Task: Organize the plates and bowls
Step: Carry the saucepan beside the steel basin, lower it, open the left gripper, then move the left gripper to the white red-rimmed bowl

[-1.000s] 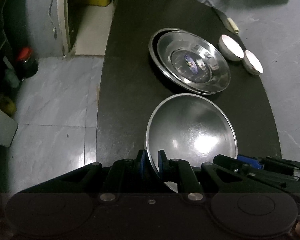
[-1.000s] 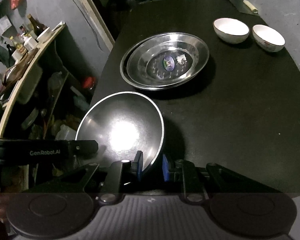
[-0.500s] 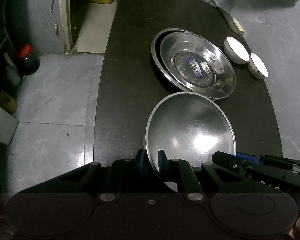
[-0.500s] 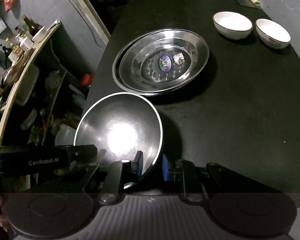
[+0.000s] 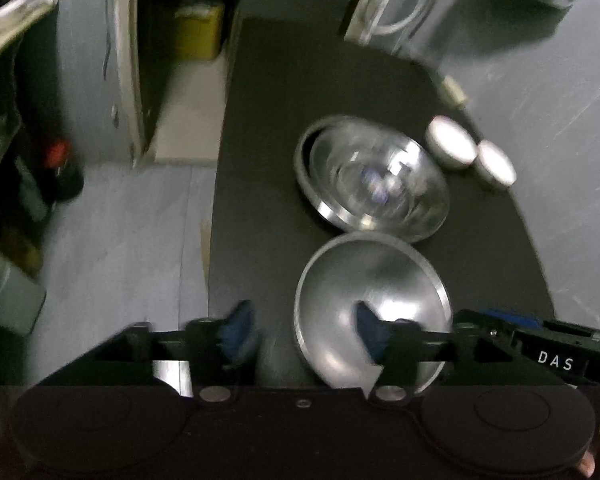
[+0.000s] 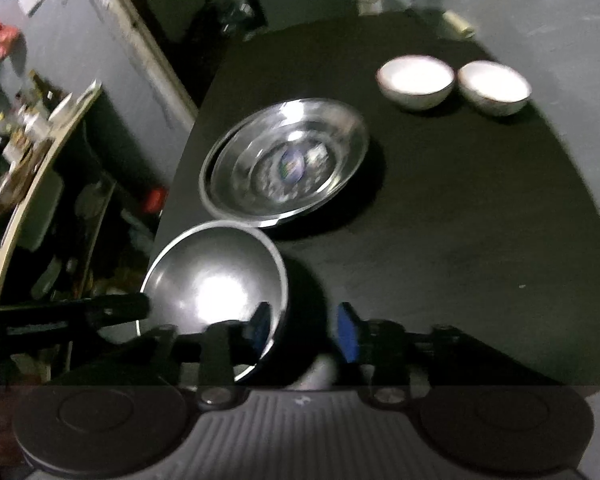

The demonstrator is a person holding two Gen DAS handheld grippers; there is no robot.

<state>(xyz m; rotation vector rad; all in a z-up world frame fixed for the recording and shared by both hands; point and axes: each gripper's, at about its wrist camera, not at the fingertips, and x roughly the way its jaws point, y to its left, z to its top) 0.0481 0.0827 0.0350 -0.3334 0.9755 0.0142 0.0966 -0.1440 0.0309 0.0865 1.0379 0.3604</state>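
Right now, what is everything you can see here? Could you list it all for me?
steel bowl: one, silver, near end of the table, rim between both pairs of fingers
steel plates: two, silver, stacked mid-table, a sticker in the top one
small bowls: two, white, side by side at the far right
table: one, black, under all the dishes
white cable: one, looped on a stand beyond the far end
red-capped bottle: one, dark, on the floor to the left
left gripper: black with blue pads, jaws opening, astride the bowl's rim
right gripper: the same, jaws opening, astride the opposite rim
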